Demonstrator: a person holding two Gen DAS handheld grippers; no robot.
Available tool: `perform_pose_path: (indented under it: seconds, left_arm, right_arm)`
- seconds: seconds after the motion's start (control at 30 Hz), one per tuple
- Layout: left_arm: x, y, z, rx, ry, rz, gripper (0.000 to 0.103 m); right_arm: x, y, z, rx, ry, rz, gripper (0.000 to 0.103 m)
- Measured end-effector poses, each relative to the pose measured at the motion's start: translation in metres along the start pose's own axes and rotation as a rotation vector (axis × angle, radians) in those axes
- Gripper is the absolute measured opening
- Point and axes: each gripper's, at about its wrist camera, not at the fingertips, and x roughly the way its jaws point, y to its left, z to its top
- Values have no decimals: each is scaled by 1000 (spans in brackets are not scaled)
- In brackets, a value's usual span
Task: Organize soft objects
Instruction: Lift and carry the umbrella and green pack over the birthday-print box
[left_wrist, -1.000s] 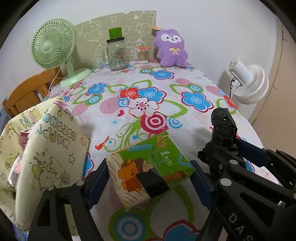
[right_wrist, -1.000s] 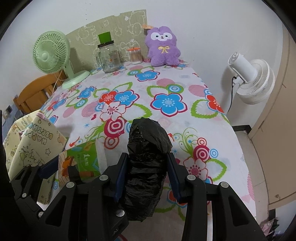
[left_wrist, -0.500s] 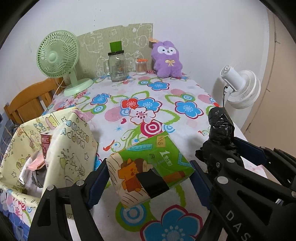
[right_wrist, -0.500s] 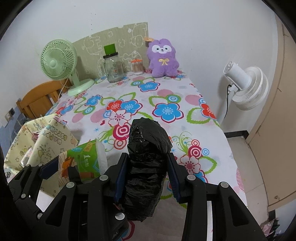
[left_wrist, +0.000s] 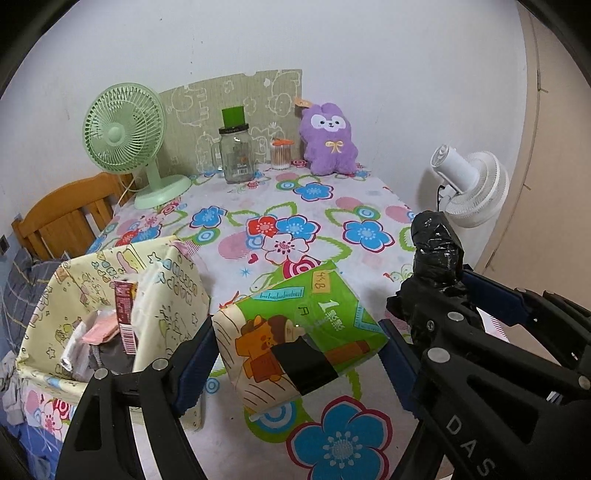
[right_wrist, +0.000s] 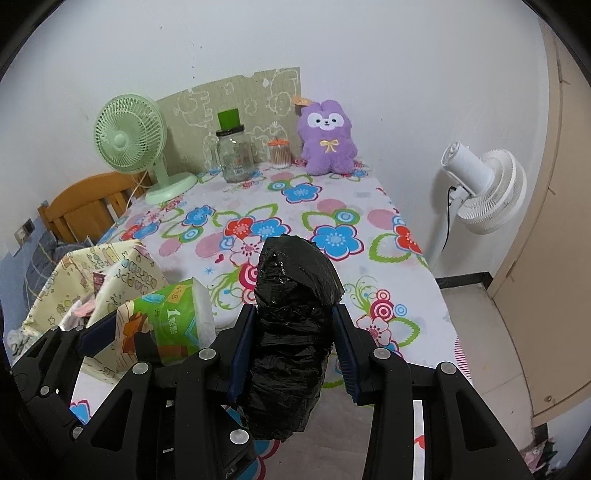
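Observation:
My left gripper (left_wrist: 297, 345) is shut on a green tissue pack (left_wrist: 306, 328) with a cartoon print, lifted above the floral tablecloth (left_wrist: 295, 221). My right gripper (right_wrist: 293, 332) is shut on a black plastic-wrapped bundle (right_wrist: 295, 321), also held off the table. From the right wrist, the tissue pack (right_wrist: 166, 321) shows at the left between the other gripper's fingers. A yellow patterned fabric basket (left_wrist: 66, 295) with several packets inside stands at the table's left edge, beside the left gripper. A purple plush toy (left_wrist: 328, 140) sits at the far end by the wall.
At the back stand a green desk fan (left_wrist: 125, 136), a glass jar (left_wrist: 236, 155) with a green lid, a small swab container (left_wrist: 280, 155) and a patterned board (left_wrist: 236, 99). A white floor fan (right_wrist: 484, 188) stands right of the table. A wooden chair (left_wrist: 62, 221) is at the left.
Both grippers have risen and drawn back from the table with their loads. More of the basket's inside and the near table edge shows now.

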Motion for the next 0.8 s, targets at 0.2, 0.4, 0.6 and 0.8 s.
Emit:
perform_pose_path:
  seconds: [0.2,0.4,0.6,0.8]
  left_arm:
    - [-14,1,6,7,-30,3,84]
    - [-25,4,13,11,-46,-4,84]
    - [-38,10,22,29,-72,-6,84]
    - [-46,23,28,34,-83,-10,84]
  right_arm:
    - [-14,3,4,-3,-28,5,45]
    - [-26,7,10,-7,-41,10,45]
    - [-39,13,17,-12,-71,17,45]
    - [-45,26,24,-24,-83,17,45]
